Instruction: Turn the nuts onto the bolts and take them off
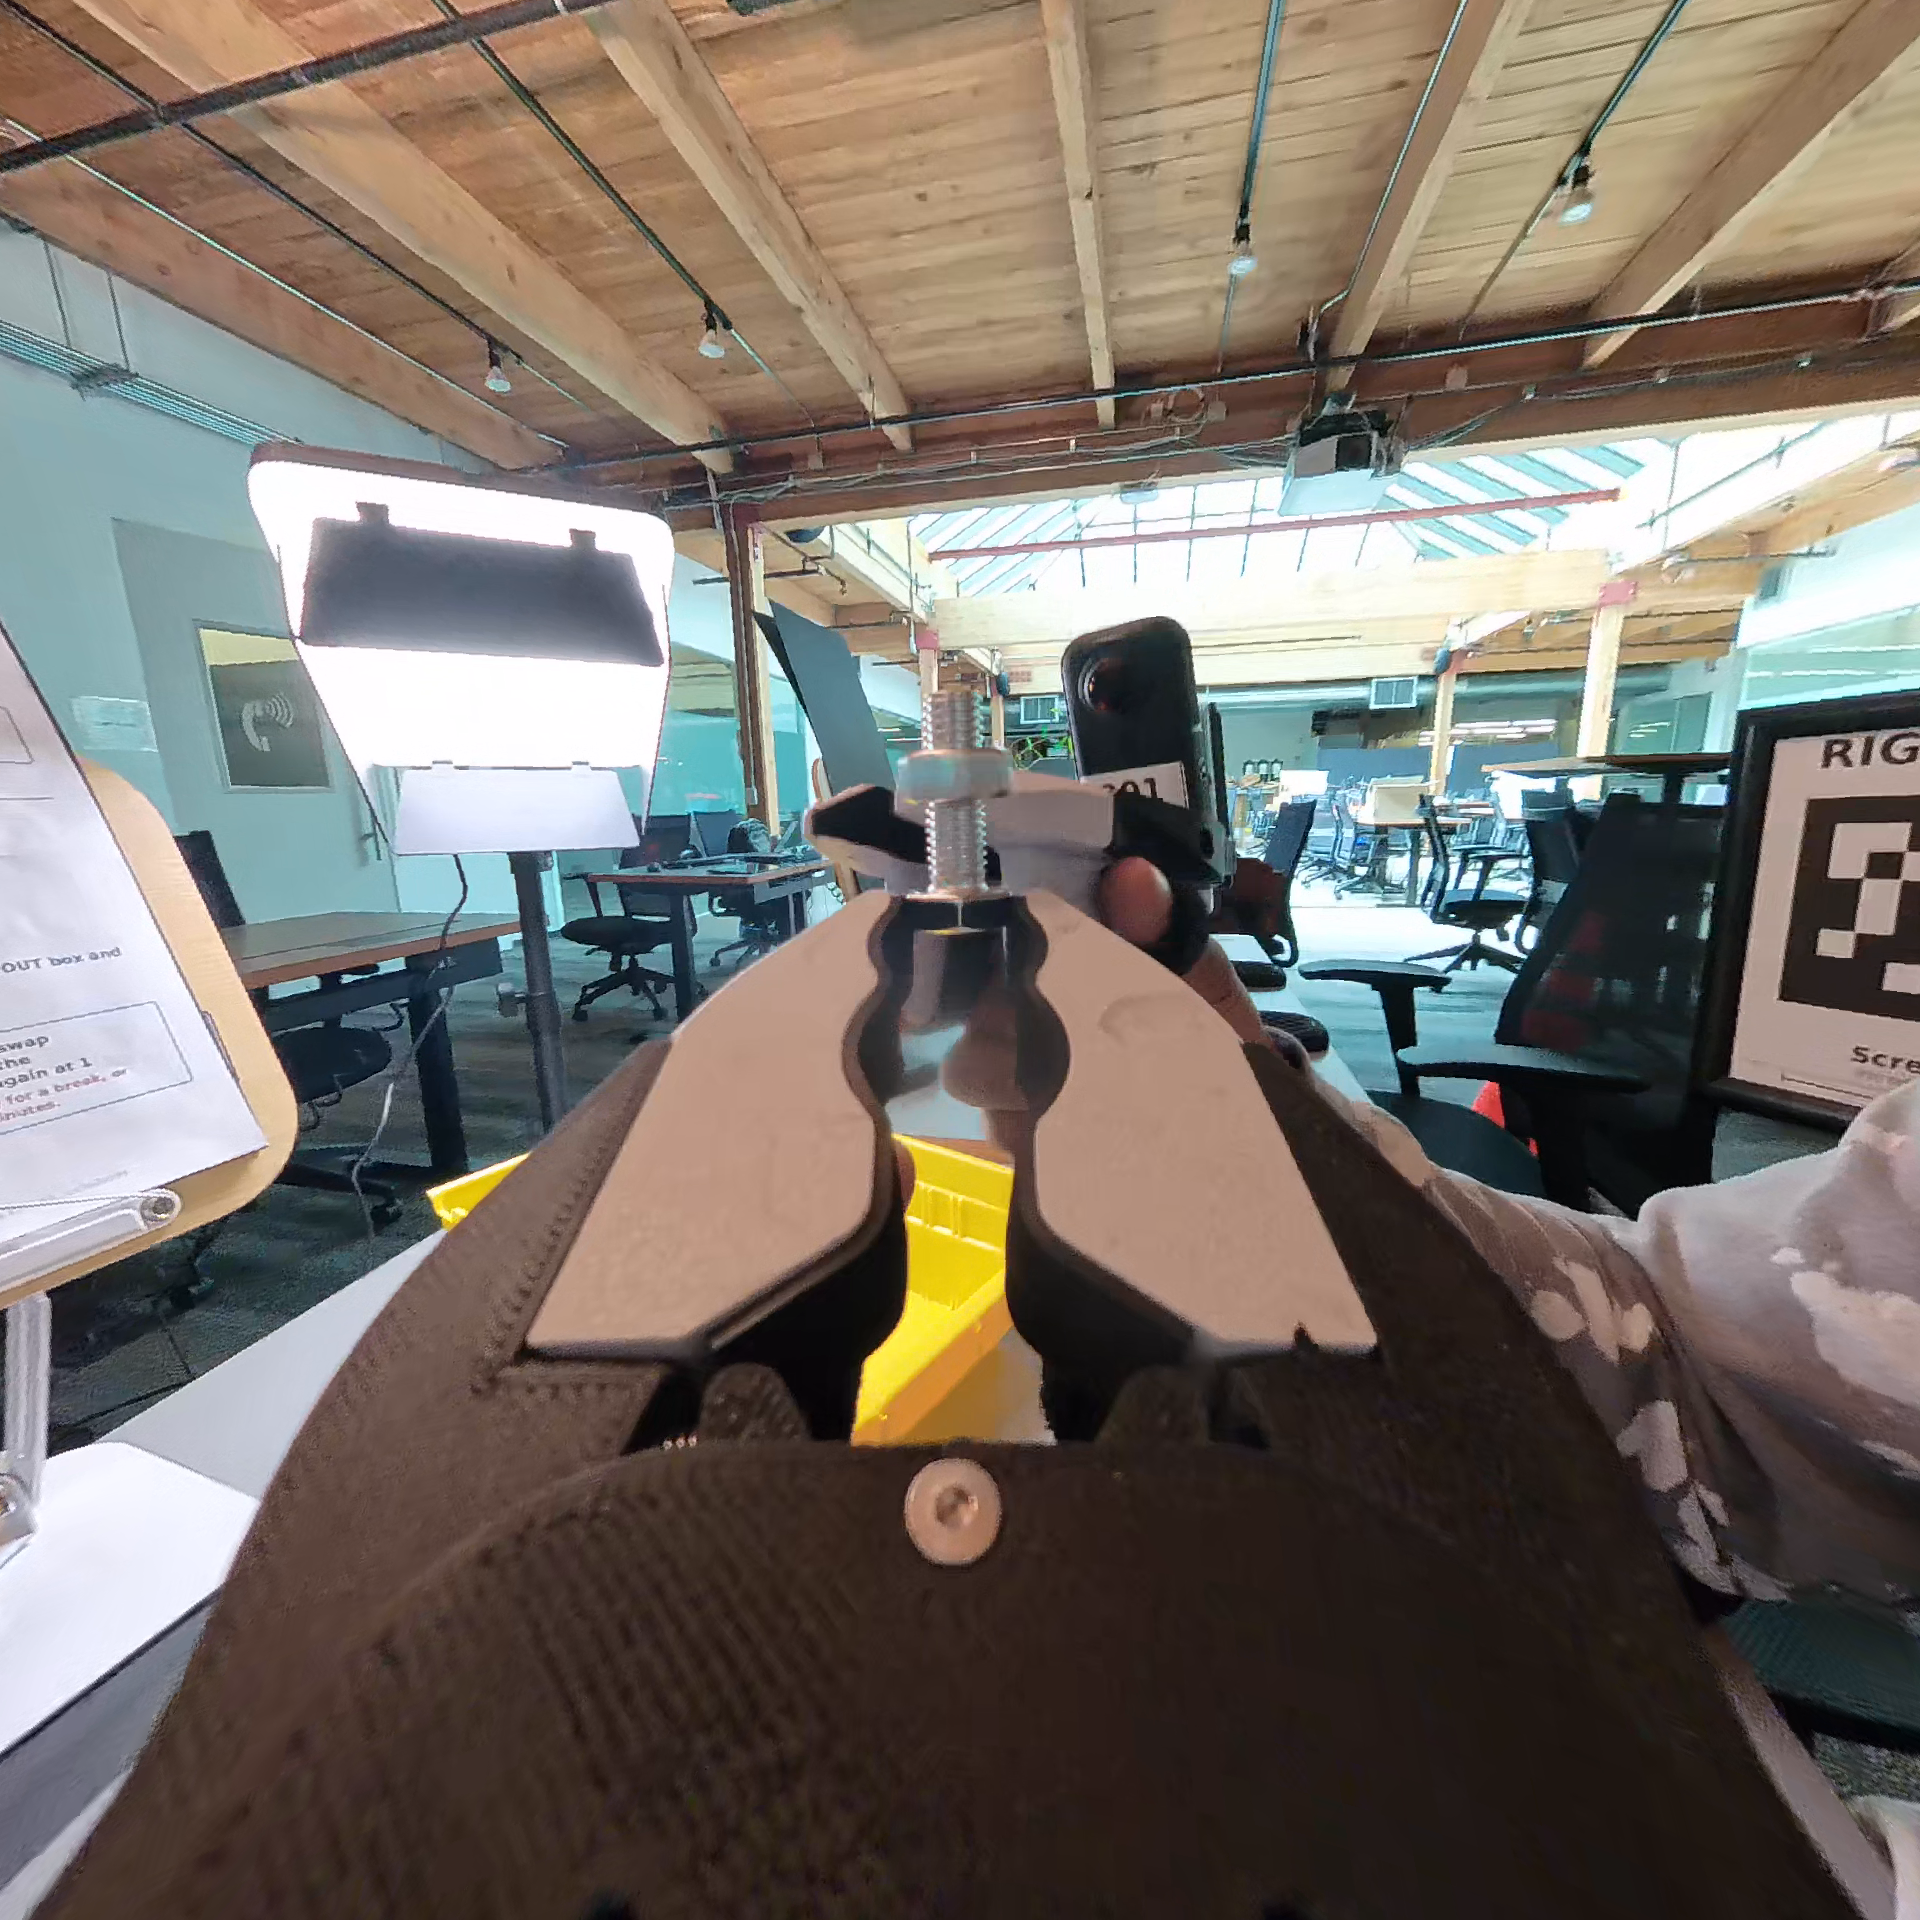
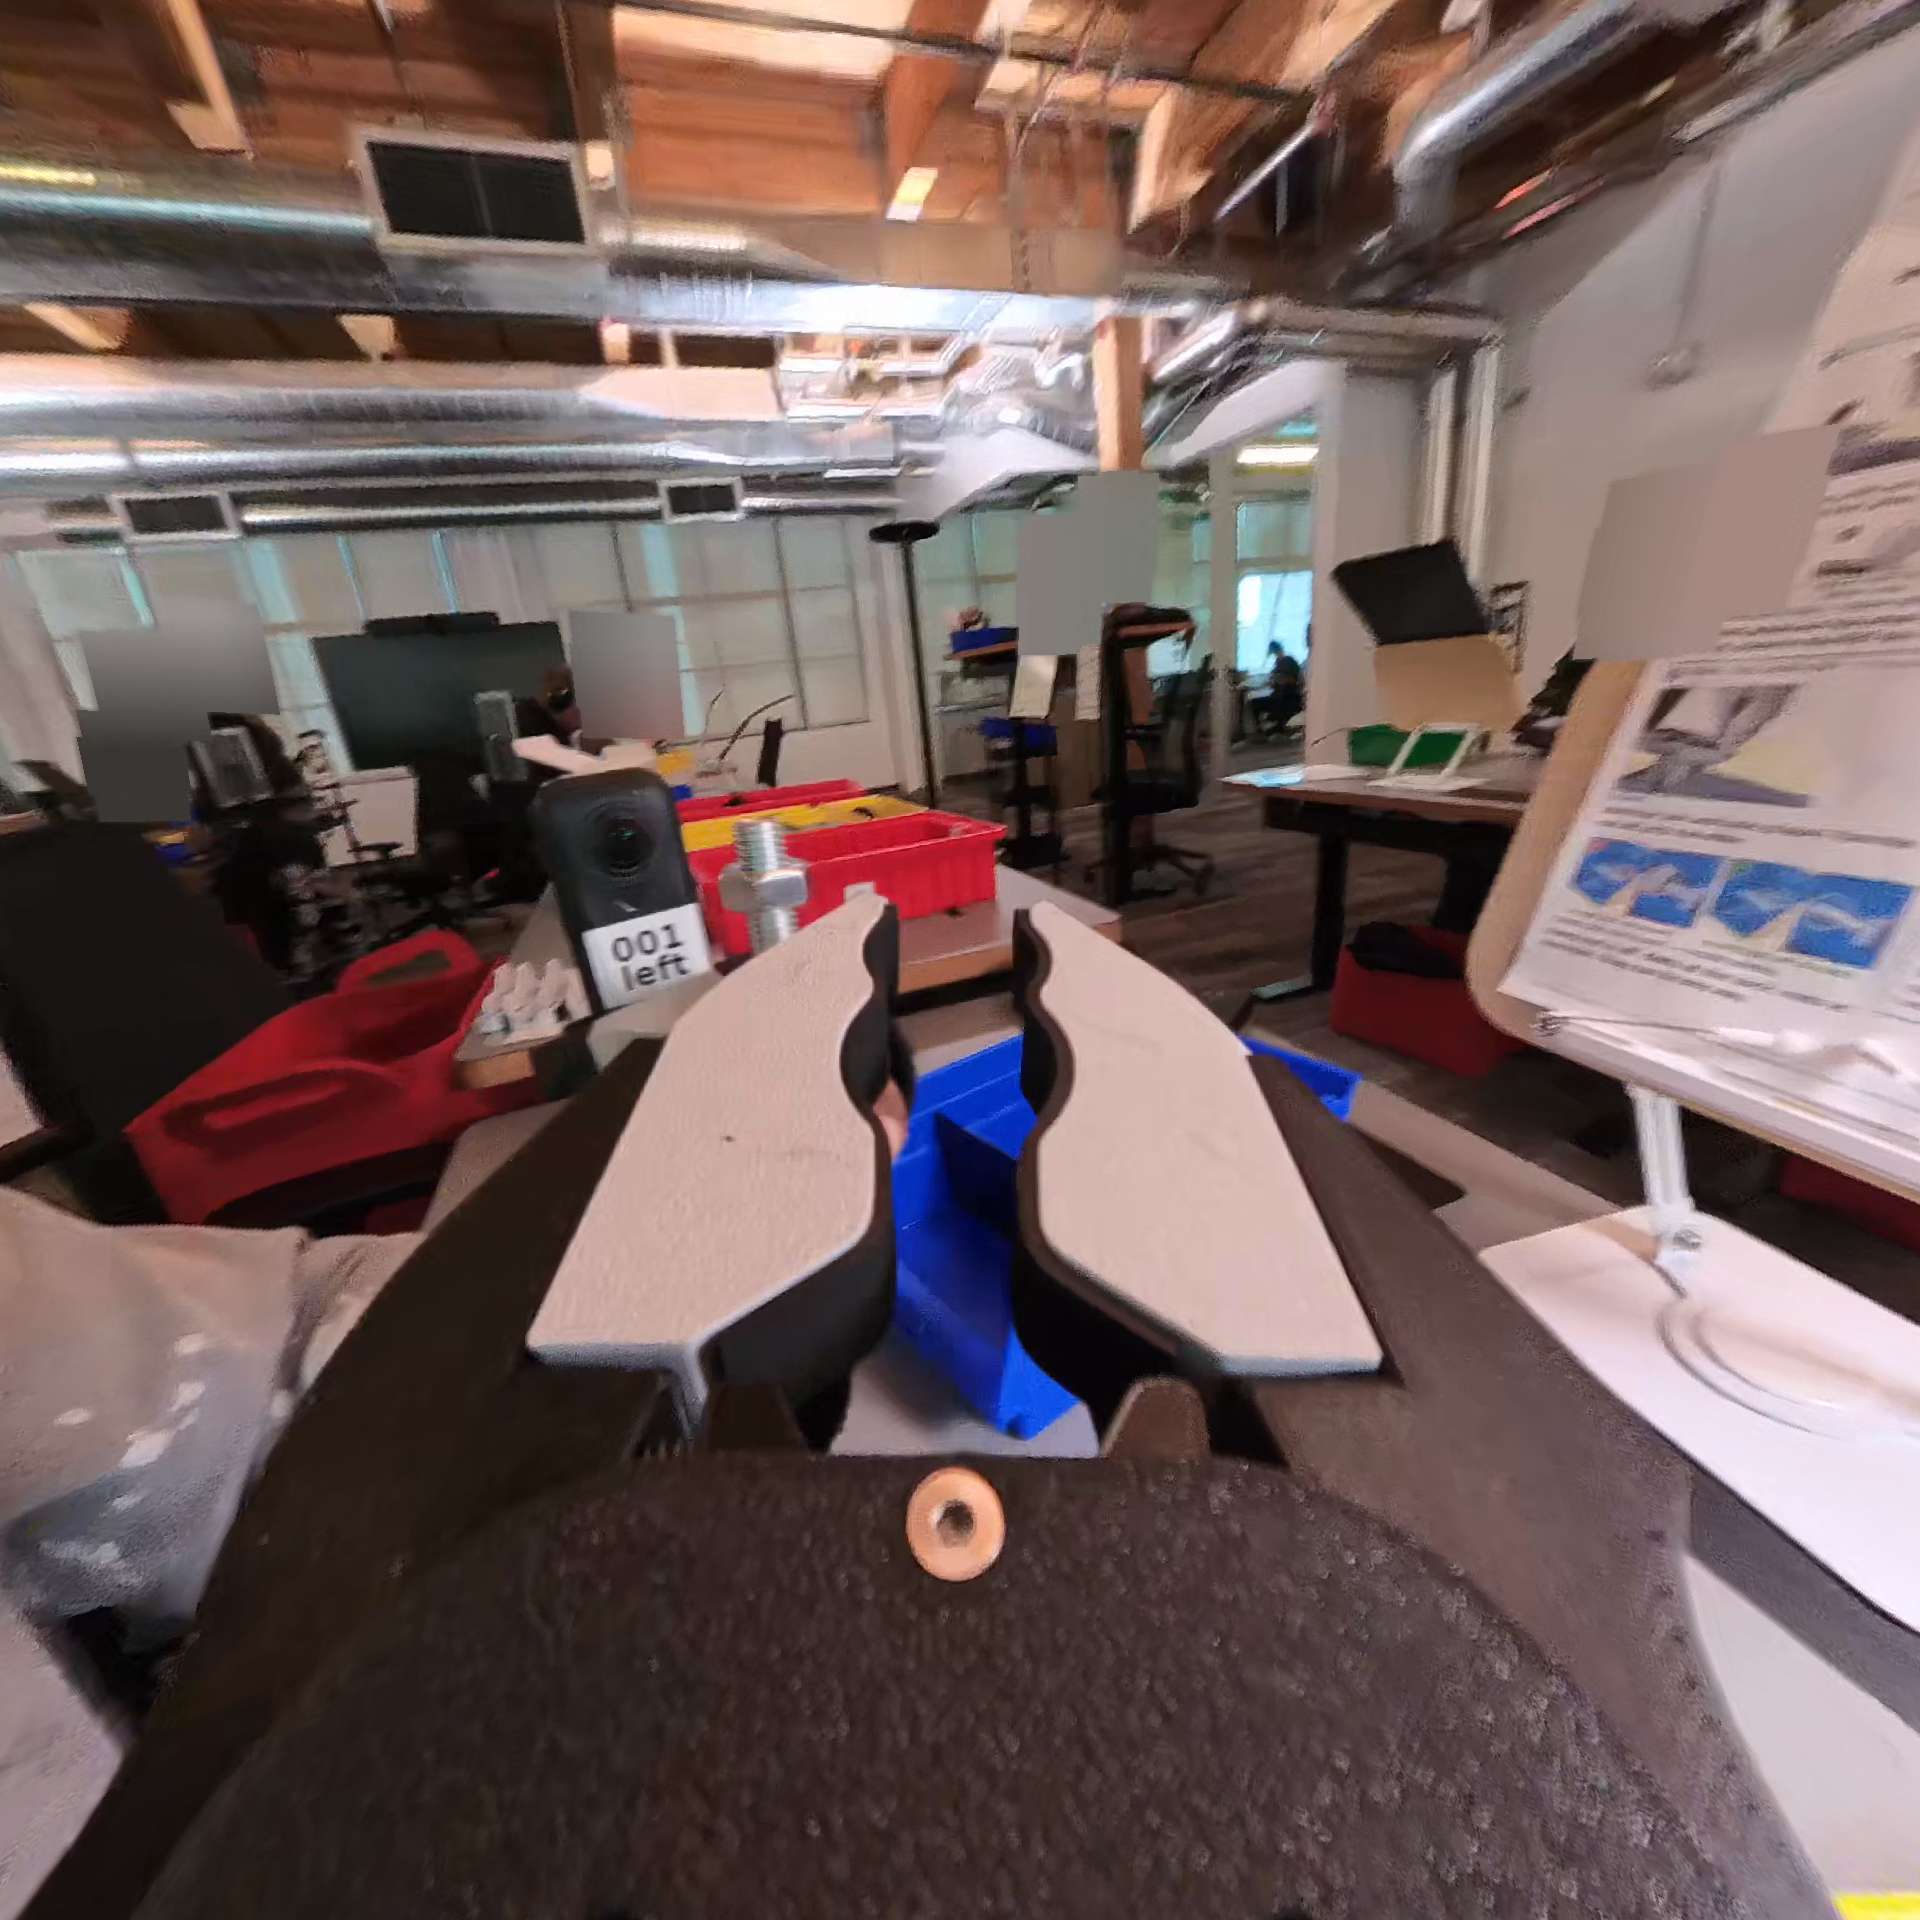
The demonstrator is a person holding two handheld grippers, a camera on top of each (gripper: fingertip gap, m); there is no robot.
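My left gripper (image 1: 951, 912) is shut on the head of a silver bolt (image 1: 948, 857) and holds it upright. A silver nut (image 1: 951, 781) sits partway down the thread. The right gripper's fingers (image 1: 1039, 826) show at the nut's height in the left wrist view. In the blurred right wrist view my right gripper (image 2: 956, 920) is open and empty. There the nut (image 2: 764, 888) and bolt (image 2: 762, 836) stand just left of its left fingertip, outside the gap. The left gripper's camera body (image 2: 623, 862) is behind them.
A yellow bin (image 1: 935, 1278) lies under the left gripper and a blue bin (image 2: 966, 1195) under the right. Red bins (image 2: 862, 852) stand farther back. A clipboard stand (image 1: 104, 987) is at the left, also seen in the right wrist view (image 2: 1714, 935). A person's sleeve (image 1: 1714, 1299) is at the right. Only a small space, under 4 cm, lies between the two pairs of fingers.
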